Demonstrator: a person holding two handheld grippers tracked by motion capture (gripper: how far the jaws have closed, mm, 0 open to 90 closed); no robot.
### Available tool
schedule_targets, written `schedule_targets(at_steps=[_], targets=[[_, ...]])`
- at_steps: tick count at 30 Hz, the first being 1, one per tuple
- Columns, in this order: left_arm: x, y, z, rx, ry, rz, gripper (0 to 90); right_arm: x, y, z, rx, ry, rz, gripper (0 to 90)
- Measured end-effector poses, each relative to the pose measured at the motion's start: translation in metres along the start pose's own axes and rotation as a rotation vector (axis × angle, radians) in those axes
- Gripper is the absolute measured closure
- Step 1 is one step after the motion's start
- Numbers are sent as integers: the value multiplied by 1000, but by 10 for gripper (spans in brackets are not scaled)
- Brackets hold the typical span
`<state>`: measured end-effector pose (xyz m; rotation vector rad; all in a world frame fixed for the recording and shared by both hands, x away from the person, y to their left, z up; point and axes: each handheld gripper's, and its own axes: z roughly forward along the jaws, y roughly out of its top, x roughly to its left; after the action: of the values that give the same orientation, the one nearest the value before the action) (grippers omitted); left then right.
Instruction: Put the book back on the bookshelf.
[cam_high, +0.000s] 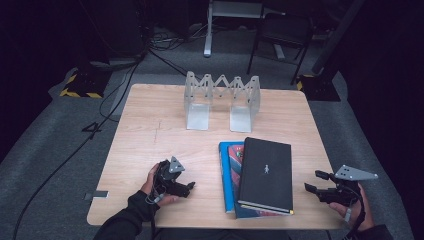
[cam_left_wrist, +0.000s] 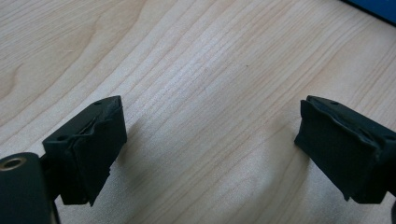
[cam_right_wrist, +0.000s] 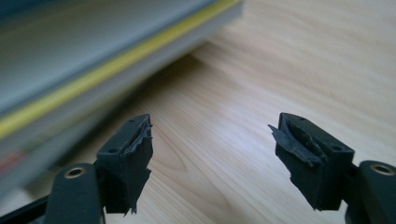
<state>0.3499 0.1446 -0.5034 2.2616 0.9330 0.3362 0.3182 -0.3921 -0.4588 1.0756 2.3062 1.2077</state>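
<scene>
On the wooden table (cam_high: 150, 125) lies a stack of three books: a black book (cam_high: 266, 172) on top, a red one (cam_high: 235, 152) under it and a blue one (cam_high: 225, 175) at the bottom. Their long axis runs from the person's edge toward the folding book rack (cam_high: 222, 100), which stands empty at the far side. The right gripper (cam_high: 311, 181) is just beside the right long edge of the stack and points at it from the side; in the right gripper view the page edges of the stack (cam_right_wrist: 93, 65) rise close in front, a little to the left of the gap between the jaws. Its jaws stand wide with nothing between them. The left gripper (cam_high: 190, 187) rests on the table at the other side, near the blue book but a bit further away, also wide and empty, with only bare wood (cam_left_wrist: 210, 93) between its jaws. The right hand is the nearer one, so it probably takes the black book first, sliding one jaw under its edge.
</scene>
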Motion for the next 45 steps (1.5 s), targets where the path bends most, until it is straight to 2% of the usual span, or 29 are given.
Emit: schedule_targets(at_steps=[2,4,9,12,16,21,26,28,30,31,32,34,35,40,42,43,45], targets=[[0,1,0,5,-4,-1,78,7,12,-3,-2,-1,-26,257],[0,1,1,7,-14,12,75,14,24,-6,-14,37,-43,260],[-4,1,3,-18,-33,36,79,26,41,-5,-10,84,-62,261],[-4,2,3,-18,-33,45,78,33,50,-6,-45,118,-61,266],[-5,2,4,-17,-36,39,79,43,57,-2,-27,107,-90,265],[-7,2,4,-20,-36,46,79,48,58,6,-13,115,-80,257],[-8,4,4,-2,-42,50,95,50,58,12,-7,138,-58,236],[-10,8,4,3,-47,53,129,48,57,16,2,177,-21,212],[-13,13,7,7,-60,77,166,44,58,23,29,221,34,152],[-15,16,8,1,-65,97,177,41,59,26,39,231,40,131],[-16,18,8,-5,-74,97,183,40,60,29,44,244,45,127],[-20,26,8,-37,-118,101,194,40,62,34,43,265,49,129],[-22,30,7,-51,-122,112,202,41,63,37,48,273,52,106],[-31,48,11,-85,-142,157,223,43,67,42,55,257,57,93],[-33,51,13,-90,-146,162,249,44,69,43,54,252,55,92],[-39,60,18,-92,-146,201,253,47,72,48,55,245,46,91],[-41,64,20,-101,-138,208,254,47,74,50,57,247,44,91]])
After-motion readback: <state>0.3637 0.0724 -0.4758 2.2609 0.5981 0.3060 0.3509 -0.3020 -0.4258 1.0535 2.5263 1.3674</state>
